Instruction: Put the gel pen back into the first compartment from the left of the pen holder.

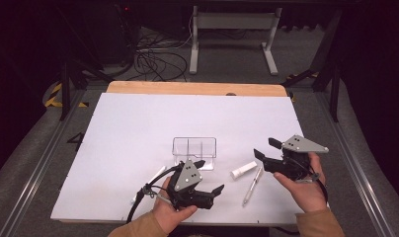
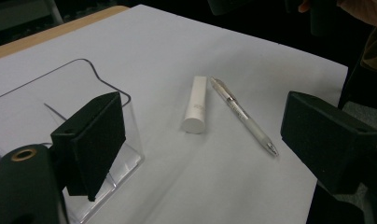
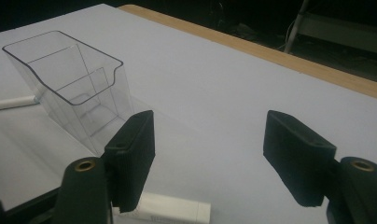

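A clear plastic holder (image 1: 194, 148) with compartments stands upright on the white sheet (image 1: 138, 128). To its right lie a short white tube (image 1: 243, 170) and a clear pen (image 1: 252, 185), side by side. My left gripper (image 1: 210, 176) hovers just in front of the holder, open and empty. Its own view shows the tube (image 2: 197, 105) and pen (image 2: 245, 116) ahead between the jaws, with the holder (image 2: 107, 84) at the left. My right gripper (image 1: 265, 148) is held right of the tube, open and empty, facing the holder (image 3: 79, 84). The tube (image 3: 172, 210) lies under its left jaw.
A thin white stick-like item (image 1: 155, 177) lies left of the left gripper, also seen as a white rod (image 3: 11, 103) beside the holder. A wooden table edge (image 1: 197, 88) borders the sheet at the back. Cables (image 1: 158, 61) and a white frame (image 1: 232, 29) sit on the floor beyond.
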